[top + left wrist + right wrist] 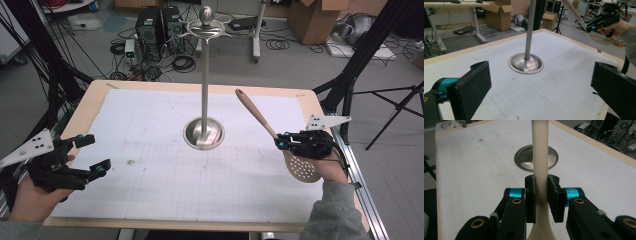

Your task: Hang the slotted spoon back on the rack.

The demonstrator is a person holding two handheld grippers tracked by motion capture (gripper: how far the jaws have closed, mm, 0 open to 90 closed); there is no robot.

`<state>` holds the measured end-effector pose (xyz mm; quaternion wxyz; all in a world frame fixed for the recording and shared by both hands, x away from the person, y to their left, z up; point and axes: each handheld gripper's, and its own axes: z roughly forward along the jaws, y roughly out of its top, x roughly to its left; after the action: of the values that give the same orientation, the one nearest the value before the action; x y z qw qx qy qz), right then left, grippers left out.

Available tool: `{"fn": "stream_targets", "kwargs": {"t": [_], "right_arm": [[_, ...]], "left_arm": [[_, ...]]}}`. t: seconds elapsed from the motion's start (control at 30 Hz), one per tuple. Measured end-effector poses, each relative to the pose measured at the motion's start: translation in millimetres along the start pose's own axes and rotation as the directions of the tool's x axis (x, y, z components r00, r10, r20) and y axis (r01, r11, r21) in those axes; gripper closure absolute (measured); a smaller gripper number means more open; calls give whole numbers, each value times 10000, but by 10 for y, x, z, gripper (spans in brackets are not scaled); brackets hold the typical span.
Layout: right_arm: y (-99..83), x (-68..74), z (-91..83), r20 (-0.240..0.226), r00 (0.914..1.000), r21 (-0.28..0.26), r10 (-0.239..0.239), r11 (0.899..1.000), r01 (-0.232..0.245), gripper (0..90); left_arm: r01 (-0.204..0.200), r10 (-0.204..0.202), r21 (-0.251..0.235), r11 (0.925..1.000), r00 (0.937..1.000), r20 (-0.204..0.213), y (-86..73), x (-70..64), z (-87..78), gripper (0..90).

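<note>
Fingers of right gripper pinch beige slotted spoon, perforated bowl rearward.

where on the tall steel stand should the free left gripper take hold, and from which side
Probably the bare vertical pole of the tall steel stand, approached level from the left. It is slim and straight enough for the open left gripper, whereas the round base dish lies flat and wide. The right gripper holds the beige slotted spoon.

Even, fairly bright overhead light, soft shadows, glare on the steel base, near edges perhaps slightly blurred.
</note>
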<state>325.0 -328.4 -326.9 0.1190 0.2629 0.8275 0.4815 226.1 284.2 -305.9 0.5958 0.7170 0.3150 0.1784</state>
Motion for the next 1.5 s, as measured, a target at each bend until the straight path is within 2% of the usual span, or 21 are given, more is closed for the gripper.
{"fn": "stream_targets", "kwargs": {"t": [0.2,0.43,0.67,0.9,1.1,1.4,1.5], "right_arm": [[77,35,-76,123,9999,-616,76,9981,-69,780],[183,89,-159,566,9983,-1160,114,9932,-47,780],[246,123,-160,561,9984,-1297,-16,9915,89,780],[243,80,-162,535,9986,-1427,-11,9897,87,780],[255,49,-191,504,9987,-1860,73,9825,22,780],[281,49,-185,578,9982,-2127,142,9771,-16,780],[320,63,-185,660,9978,-2191,6,9756,139,780]], "left_arm": [[-154,158,-153,9998,9996,241,52,-70,7,33],[-146,148,-109,9998,9997,208,46,-67,8,33],[-126,127,-95,9999,9998,177,38,-60,13,33],[-19,19,-20,10000,9999,131,-5,-33,17,33],[-14,15,-24,10000,10000,48,-23,-33,-14,33],[-6,6,11,10000,9999,101,-50,-40,-18,33],[7,-8,57,10000,9999,108,-62,-31,-16,33]]}}
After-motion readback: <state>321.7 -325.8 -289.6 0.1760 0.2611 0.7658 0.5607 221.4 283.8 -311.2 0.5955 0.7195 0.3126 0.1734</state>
